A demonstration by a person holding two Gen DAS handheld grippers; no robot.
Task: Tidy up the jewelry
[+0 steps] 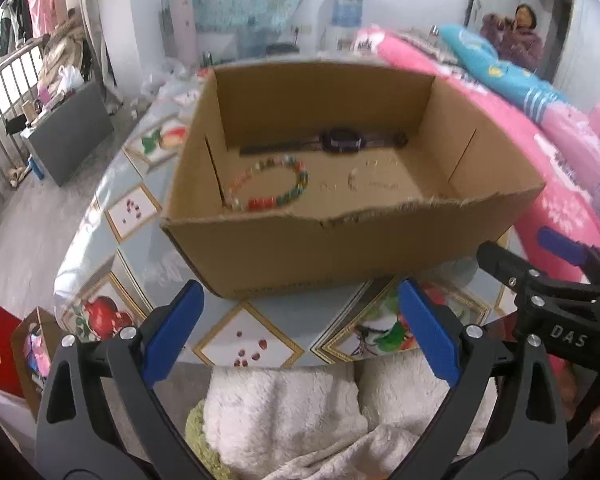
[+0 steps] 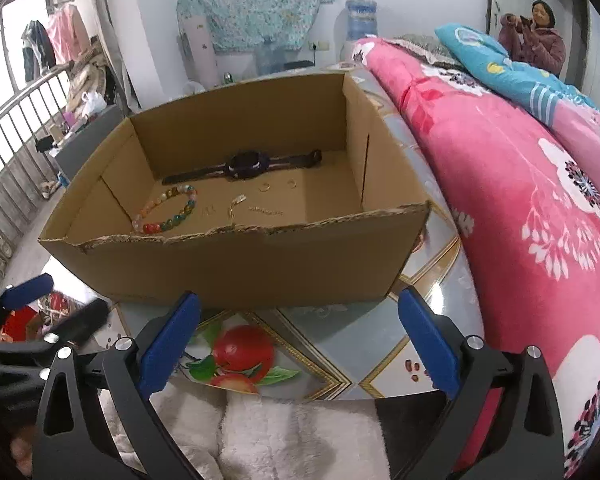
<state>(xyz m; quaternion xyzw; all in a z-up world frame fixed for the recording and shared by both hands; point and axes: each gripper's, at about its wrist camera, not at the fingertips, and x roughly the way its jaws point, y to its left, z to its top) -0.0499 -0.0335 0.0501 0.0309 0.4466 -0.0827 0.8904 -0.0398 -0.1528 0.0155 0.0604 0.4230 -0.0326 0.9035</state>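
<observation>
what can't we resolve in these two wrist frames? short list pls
- Small metal pieces on the cardboard box floor: too small in the right wrist view and blurred in the left to say whether rings, earrings or chain.
- Watch face: too dark and small in both views.
- Box floor nearest the cameras, and part of the bead bracelet: hidden by the torn front wall.
- Left gripper and right gripper: both open, empty.

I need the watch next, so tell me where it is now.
The watch lies flat inside the cardboard box, along its far wall in both wrist views. The bead bracelet sits just in front of its left strap.
</observation>
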